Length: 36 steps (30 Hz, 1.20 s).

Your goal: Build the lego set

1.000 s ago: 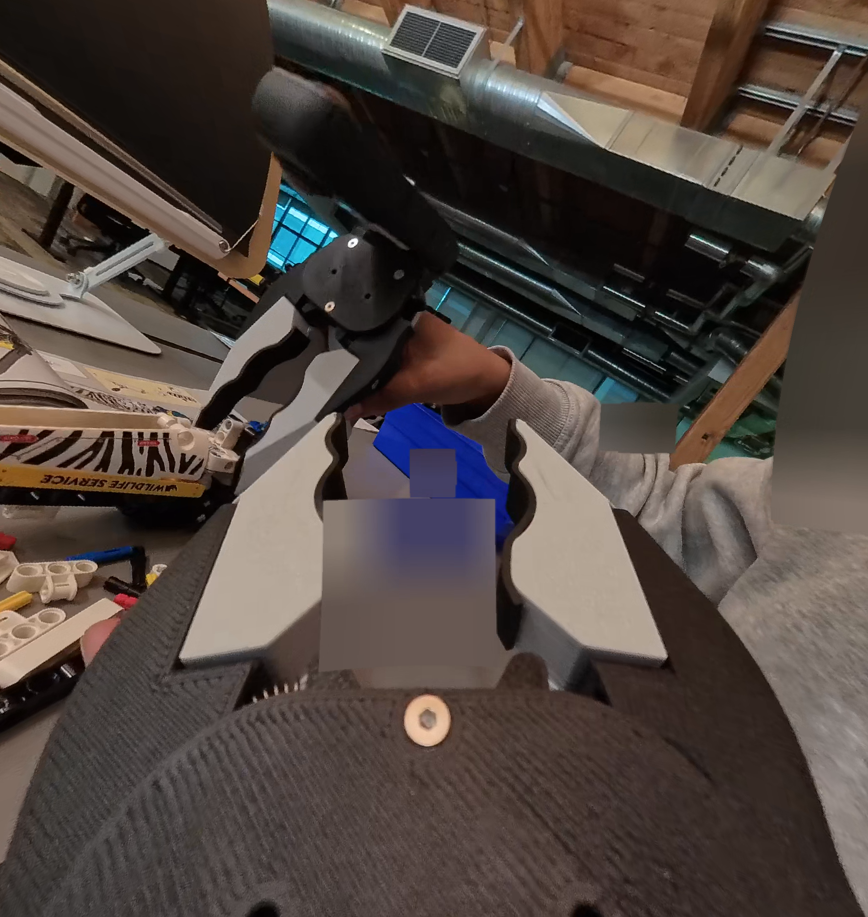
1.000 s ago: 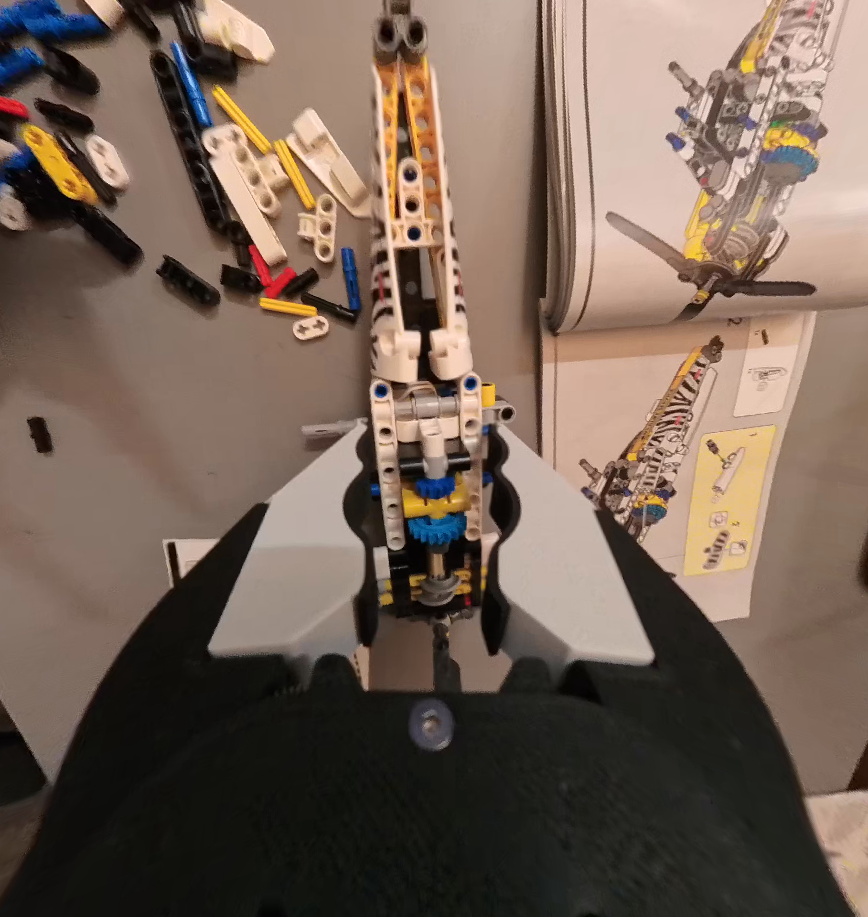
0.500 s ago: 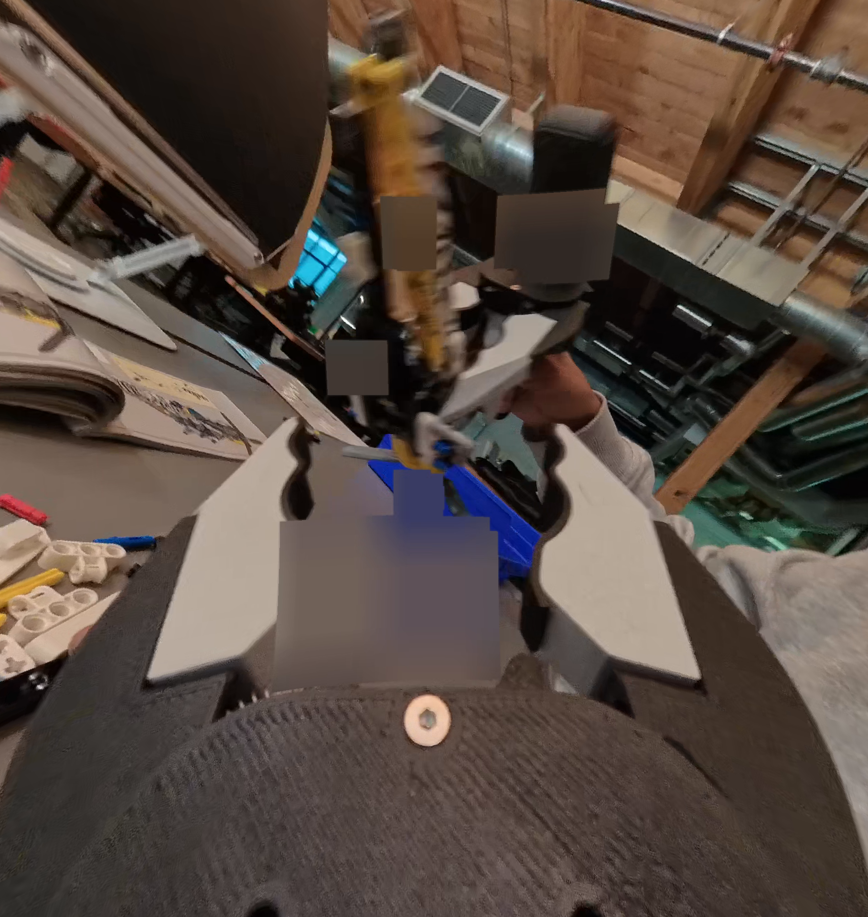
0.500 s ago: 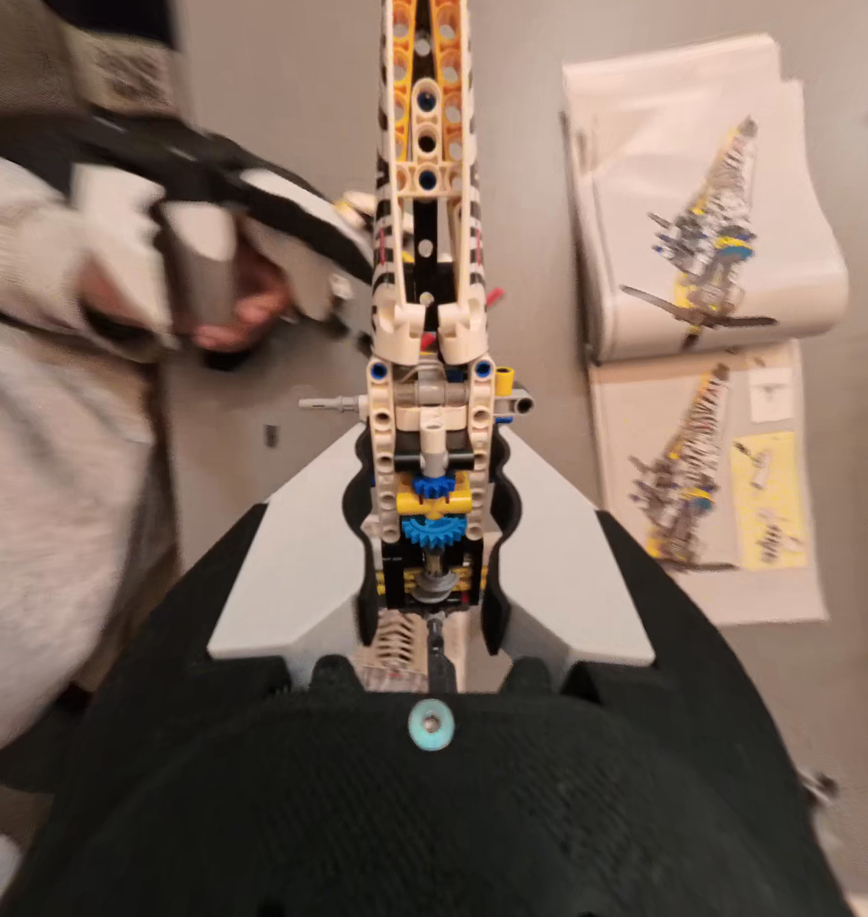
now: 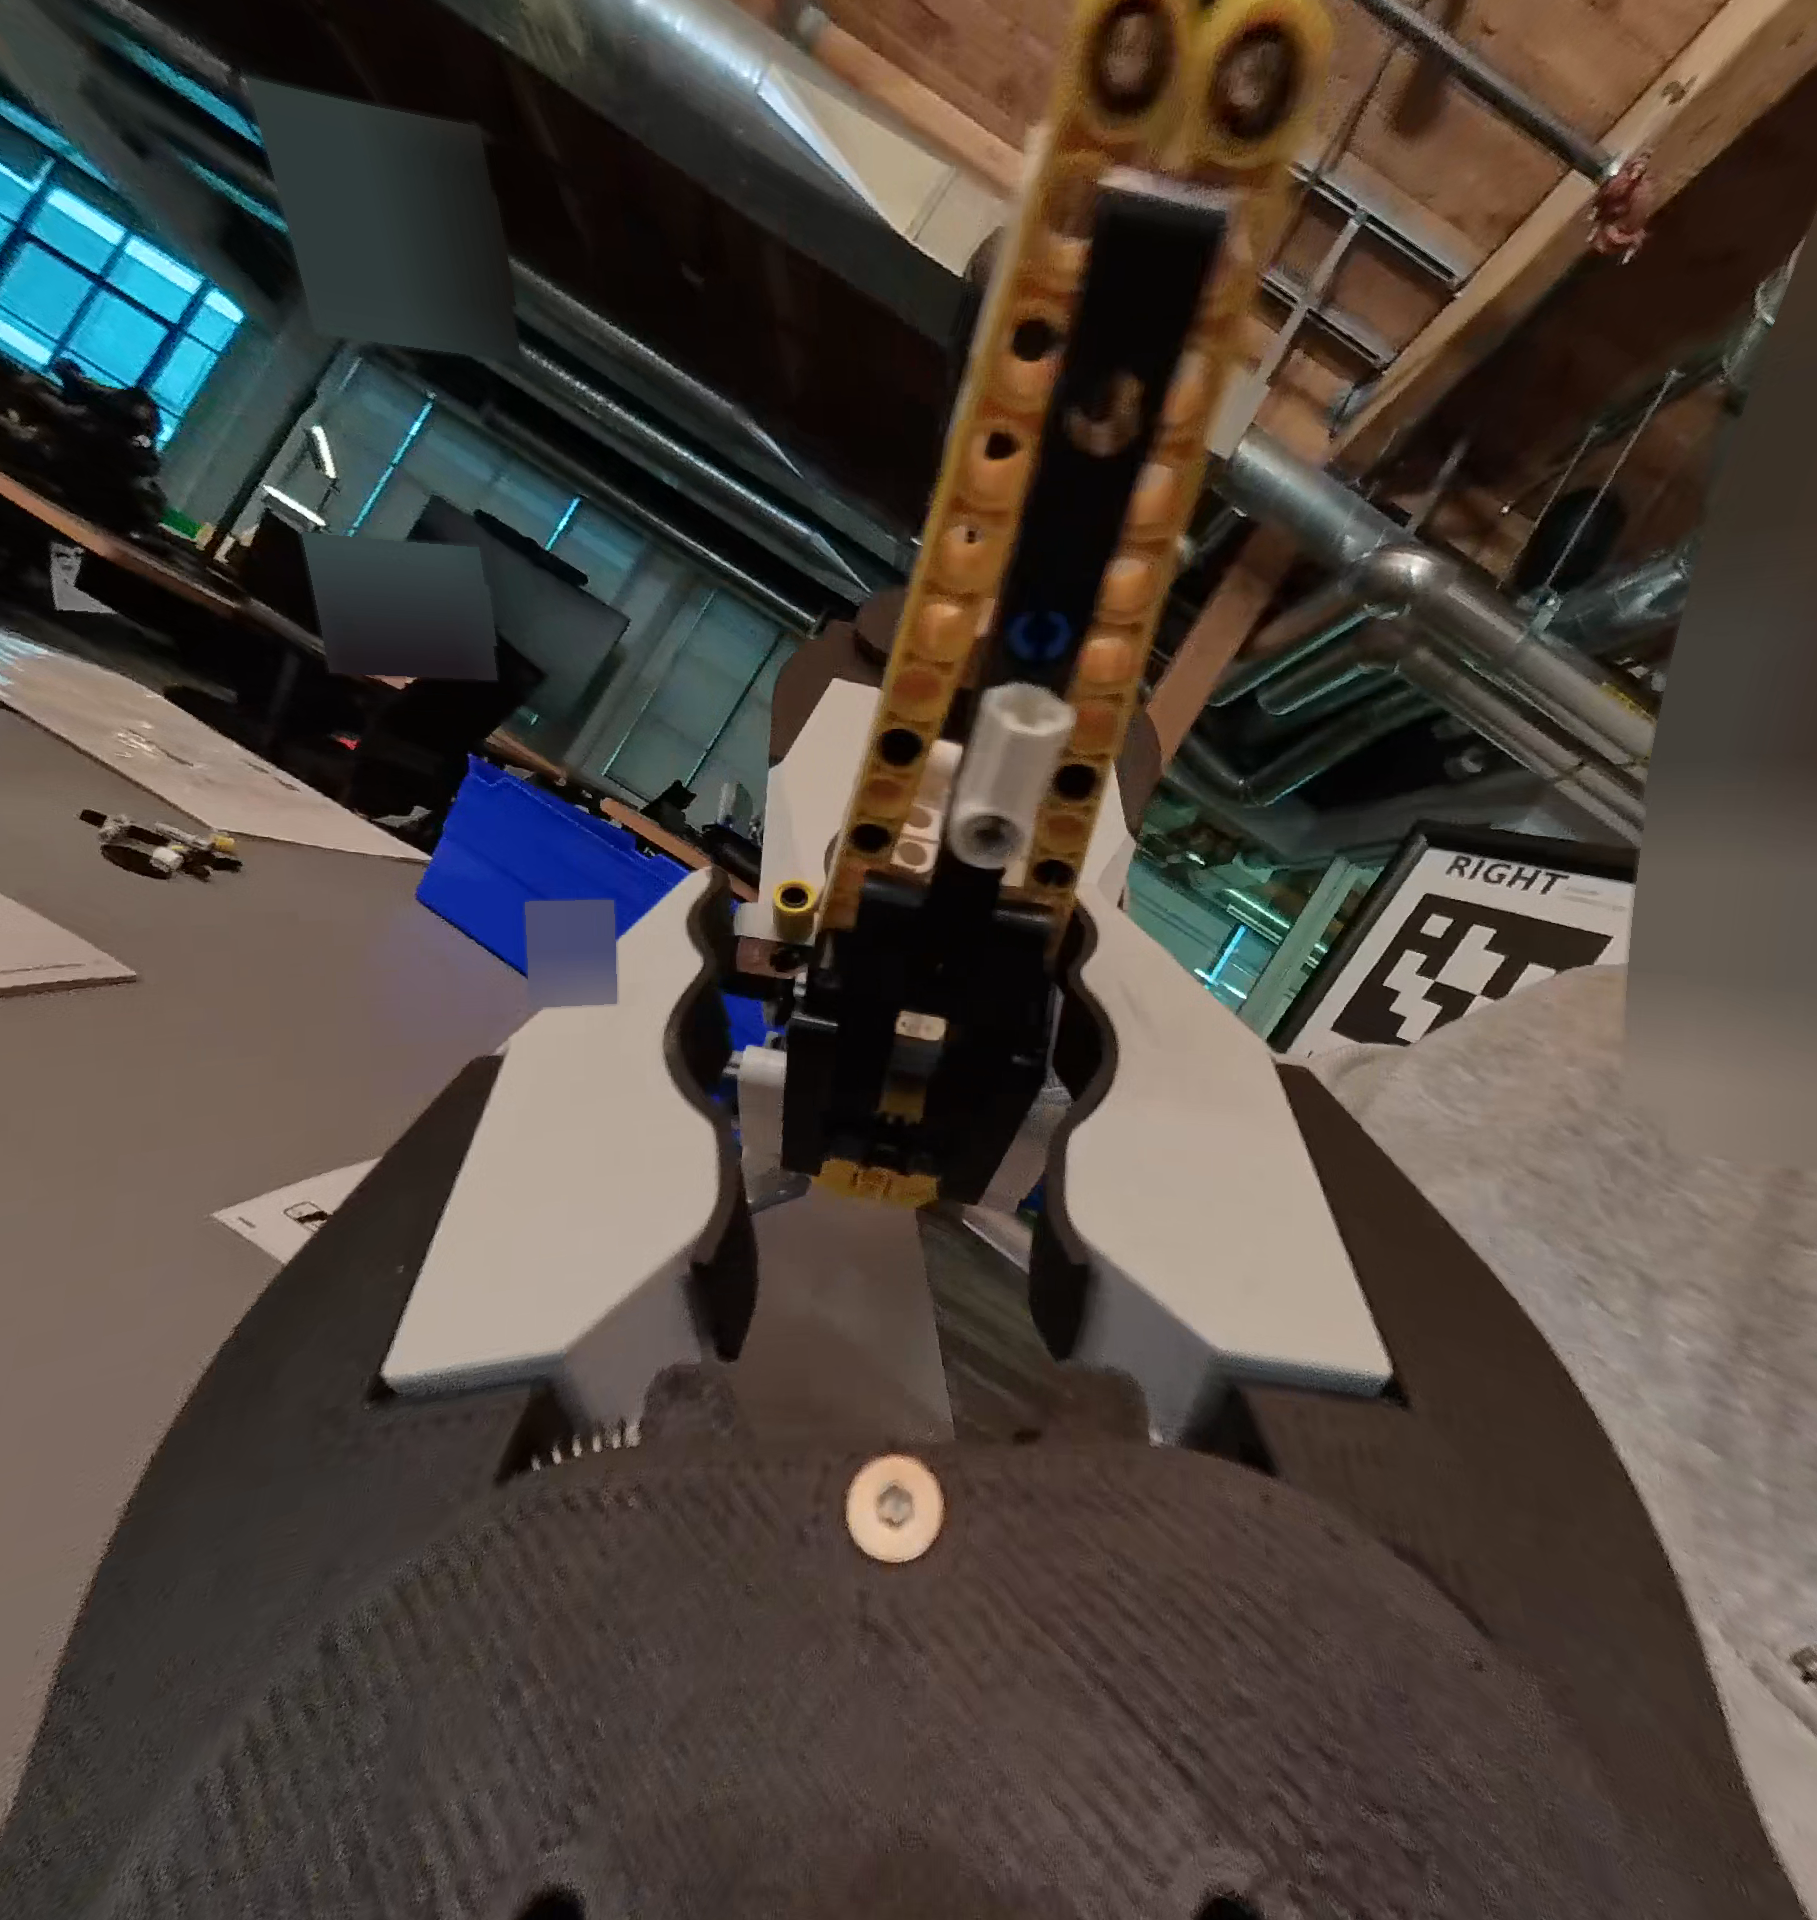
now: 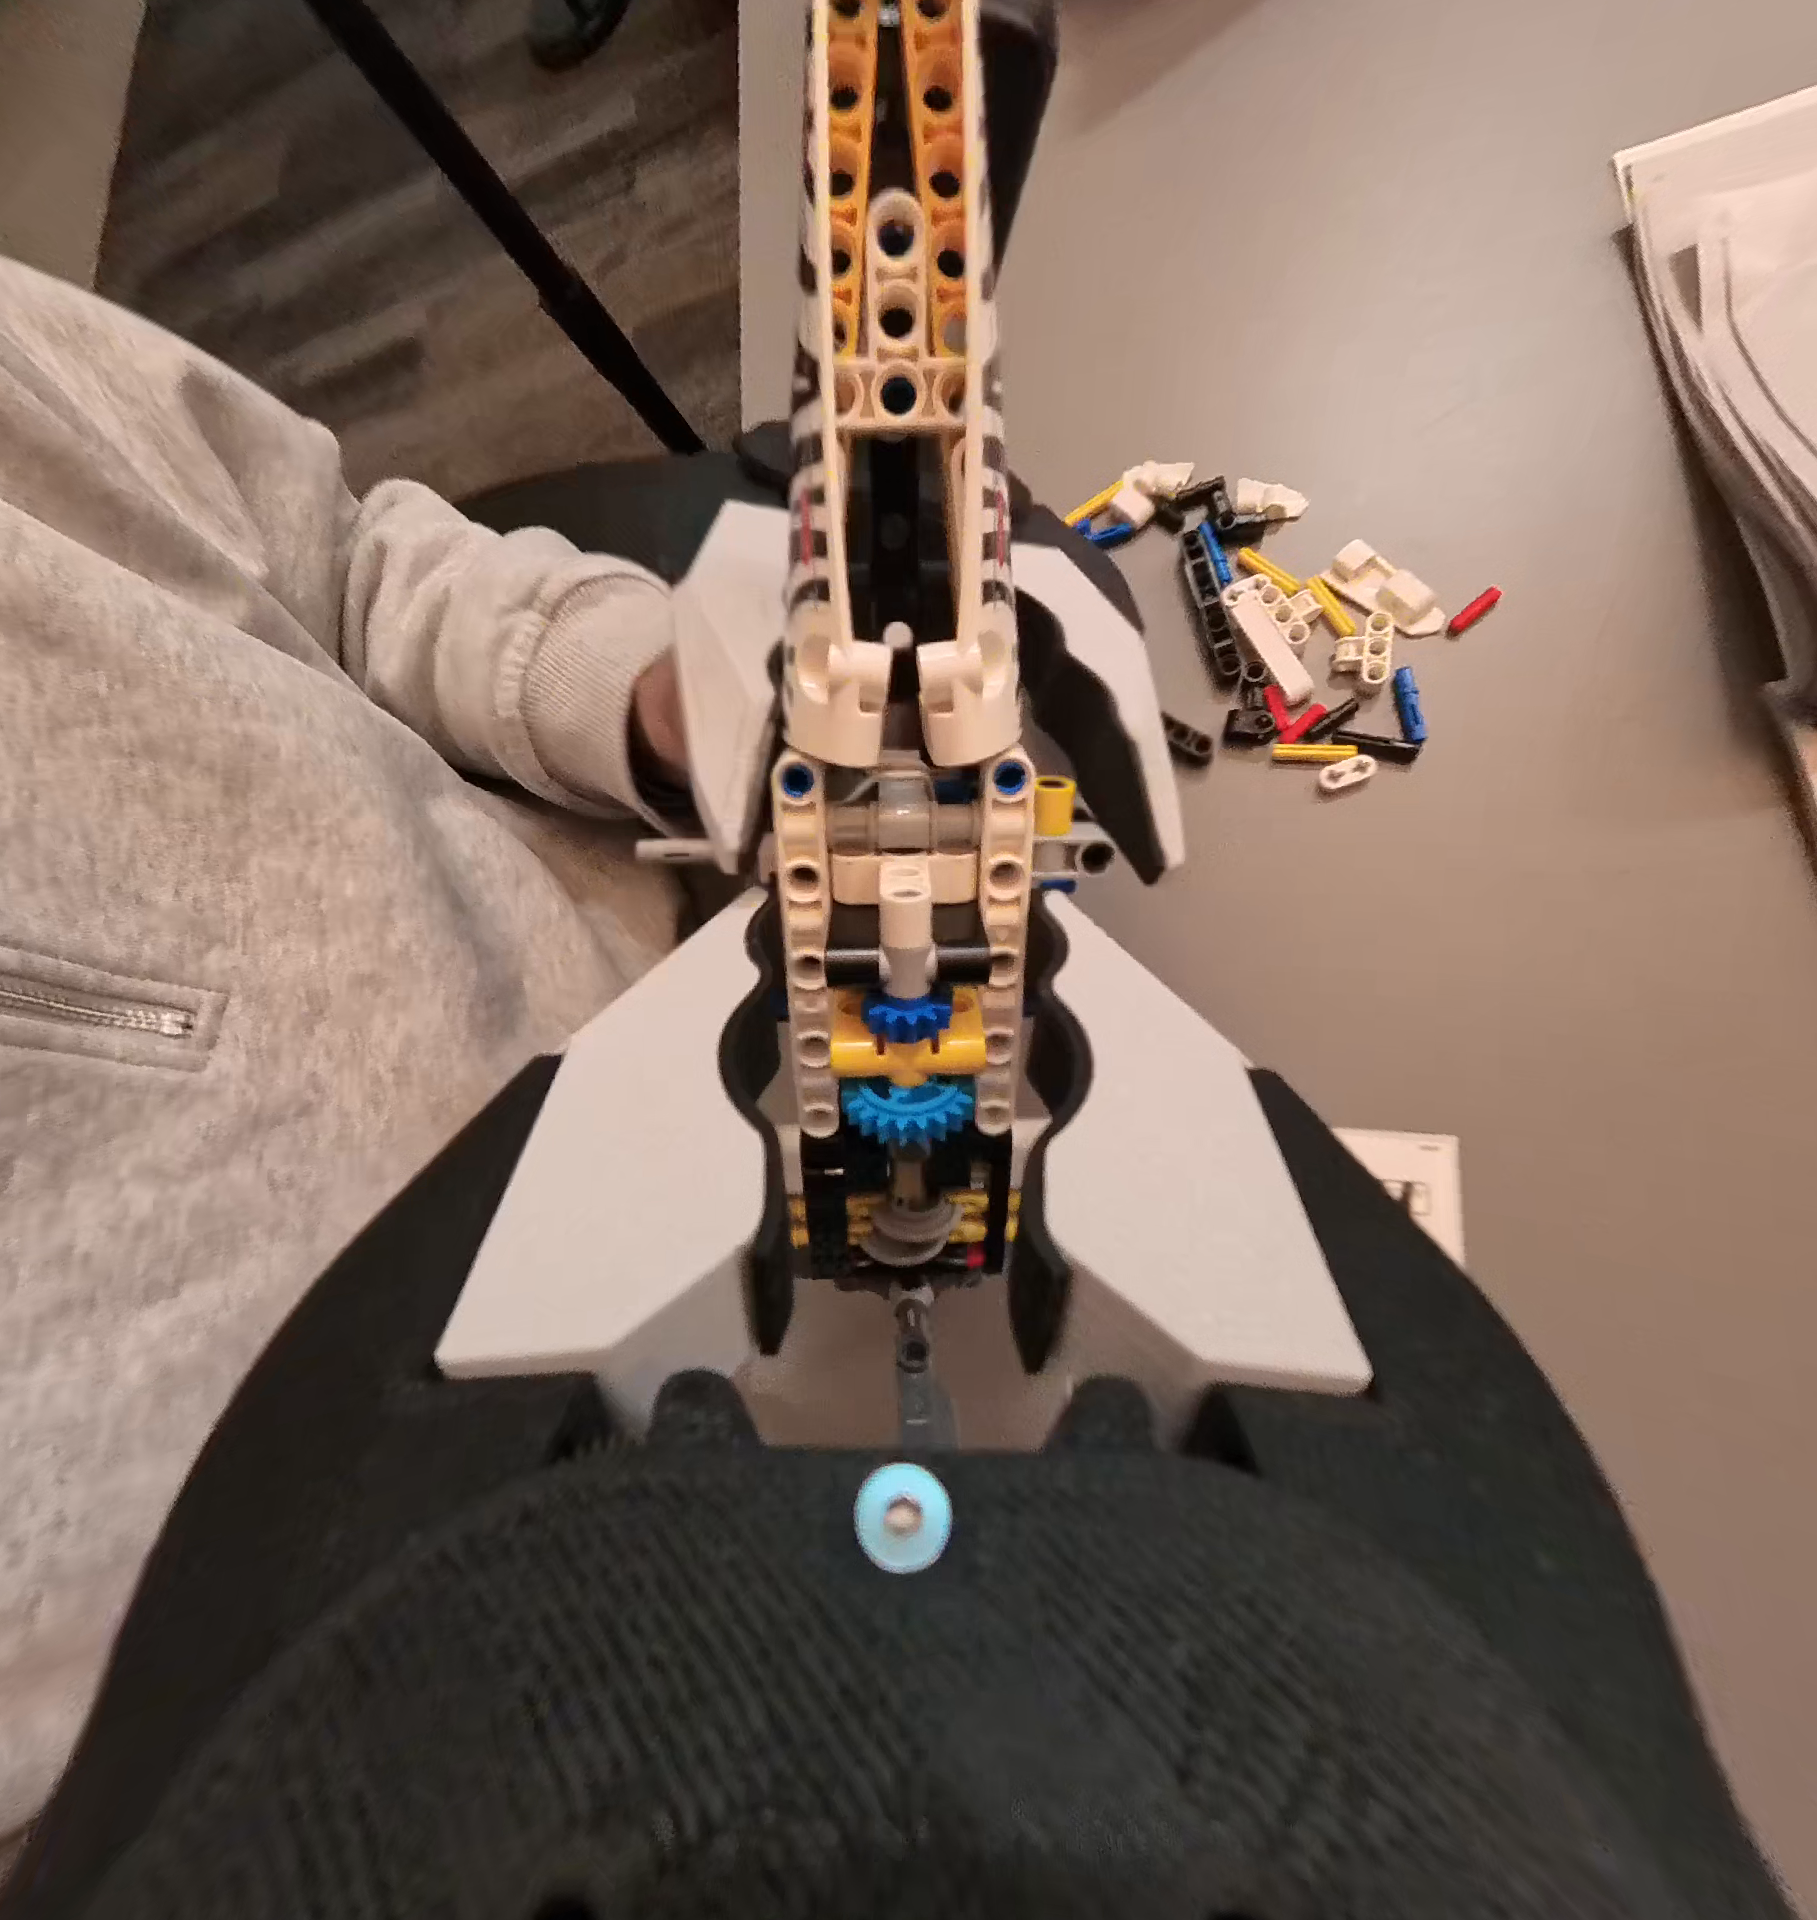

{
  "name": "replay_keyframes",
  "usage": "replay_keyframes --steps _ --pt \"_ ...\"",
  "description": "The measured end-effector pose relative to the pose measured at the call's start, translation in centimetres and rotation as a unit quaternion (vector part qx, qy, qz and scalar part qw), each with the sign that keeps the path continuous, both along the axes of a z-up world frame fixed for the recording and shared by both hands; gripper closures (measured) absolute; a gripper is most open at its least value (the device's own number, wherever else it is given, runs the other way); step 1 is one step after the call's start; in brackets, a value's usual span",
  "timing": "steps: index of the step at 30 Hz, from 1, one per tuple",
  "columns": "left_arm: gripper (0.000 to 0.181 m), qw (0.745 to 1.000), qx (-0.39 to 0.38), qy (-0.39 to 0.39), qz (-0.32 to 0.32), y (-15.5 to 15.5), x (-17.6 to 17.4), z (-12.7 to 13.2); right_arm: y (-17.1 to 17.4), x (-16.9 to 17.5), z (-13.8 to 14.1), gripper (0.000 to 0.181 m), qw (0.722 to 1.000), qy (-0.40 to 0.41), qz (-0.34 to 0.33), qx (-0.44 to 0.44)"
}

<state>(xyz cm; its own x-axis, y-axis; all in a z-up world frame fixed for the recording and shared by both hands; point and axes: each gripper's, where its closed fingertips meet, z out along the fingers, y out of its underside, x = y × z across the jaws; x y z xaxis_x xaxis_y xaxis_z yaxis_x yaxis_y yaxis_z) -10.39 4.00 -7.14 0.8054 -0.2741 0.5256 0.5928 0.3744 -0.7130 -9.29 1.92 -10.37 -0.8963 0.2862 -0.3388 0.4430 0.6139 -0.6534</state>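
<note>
I hold the lego model (image 6: 899, 935) up in the air, away from the grey tabletop (image 6: 1455, 1039), so I can get at it from both sides. My right tongs (image 6: 899, 1101) are clenched on its bottom end, right where two blue gears (image 6: 902, 1107) sit, one above the other. That keeps the long yellow and white tail pointing away from me. My left tongs (image 5: 888, 1049) sit around the black block at the same end, seen from the other side. The grey fingers (image 5: 613, 1122) look very close to the block, but I cannot tell if they squeeze it yet. I think two holds would stop the model from twisting while I work on it. In the right view I see the left tongs behind the model with a hand (image 6: 660, 717) on them. A small heap of loose pieces (image 6: 1299, 634) waits on the tabletop, too many and too jumbled to count well. One open instruction book (image 6: 1777, 436) lies at the right edge. One blue bin (image 5: 530, 862) sits far off.
</note>
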Motion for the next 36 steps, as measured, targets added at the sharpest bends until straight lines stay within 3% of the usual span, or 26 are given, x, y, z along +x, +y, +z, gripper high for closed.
replay_keyframes --steps 7,15,19,24,26,36 --pt "0.136 0.999 -0.025 0.028 0.0 0.4 0.6 -0.6 1.0 0.1 0.2 0.141 0.997 -0.028 -0.037 -0.065" --pt "0.137 1.0 -0.025 0.002 -0.008 0.4 0.1 -1.4 2.9 -1.2 3.7 0.136 0.979 -0.015 -0.07 -0.191" --pt "0.138 1.0 -0.02 -0.001 -0.004 0.3 -0.1 -1.4 2.6 -0.2 1.2 0.12 0.981 -0.025 -0.079 -0.174" --pt "0.137 1.0 -0.021 -0.013 -0.012 0.4 0.0 -1.7 1.7 0.6 -1.7 0.117 0.986 -0.005 -0.089 -0.137" --pt "0.137 1.0 -0.021 -0.013 -0.018 0.6 0.2 -1.7 2.0 0.7 -2.0 0.125 0.988 0.006 -0.089 -0.124" --pt "0.125 0.998 -0.03 -0.025 -0.054 1.9 1.1 -2.1 2.6 1.3 -1.9 0.126 0.977 -0.01 -0.097 -0.19"
